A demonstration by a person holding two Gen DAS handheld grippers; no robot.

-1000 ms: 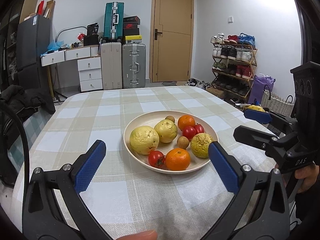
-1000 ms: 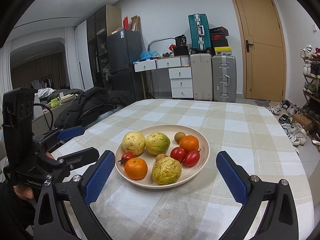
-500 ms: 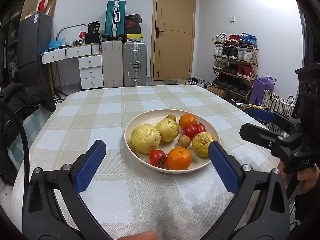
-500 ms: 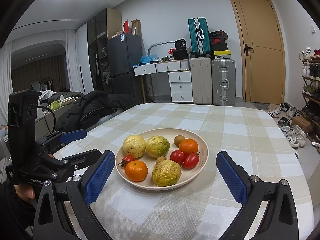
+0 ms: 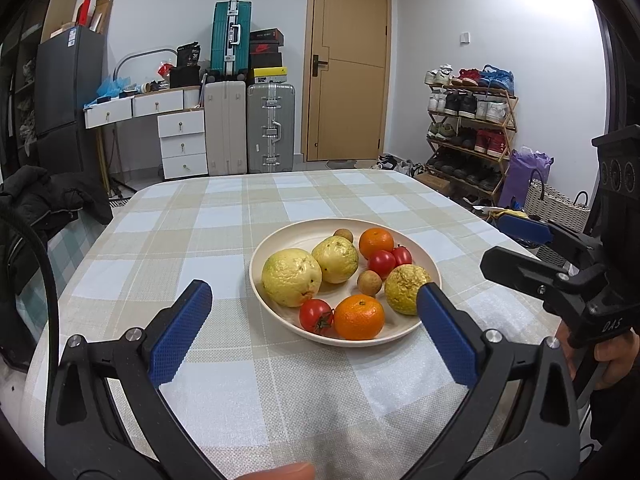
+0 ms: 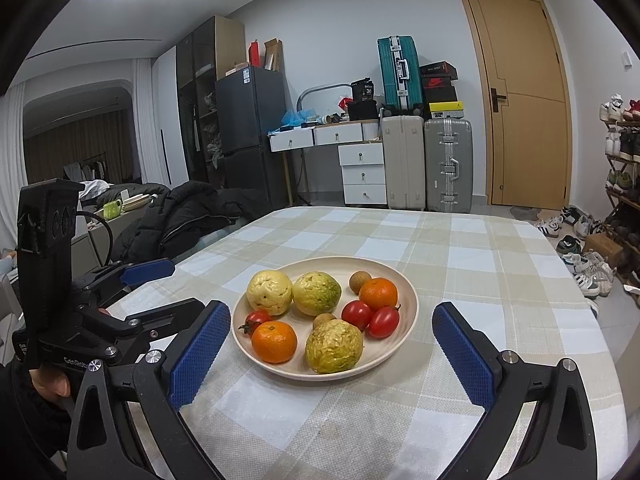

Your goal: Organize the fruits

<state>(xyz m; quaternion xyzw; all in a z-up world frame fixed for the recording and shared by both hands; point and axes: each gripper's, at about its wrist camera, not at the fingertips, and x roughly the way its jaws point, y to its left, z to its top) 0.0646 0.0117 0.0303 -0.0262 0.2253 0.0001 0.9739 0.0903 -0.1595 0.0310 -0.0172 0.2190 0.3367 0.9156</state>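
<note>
A cream plate on the checked tablecloth holds three yellow guavas, two oranges, three red tomatoes and two small brown longans. My left gripper is open and empty, hovering before the plate's near left side. My right gripper is open and empty, hovering before the plate's near right side. Each gripper also shows in the other's view, the right one and the left one.
The table carries only the plate. A black jacket lies on a chair at the left edge. Suitcases, drawers, a door and a shoe rack stand beyond the table.
Both grippers have drifted slightly; the plate sits a little lower and nearer in both views. Both stay open and empty. The fruits have not moved.
</note>
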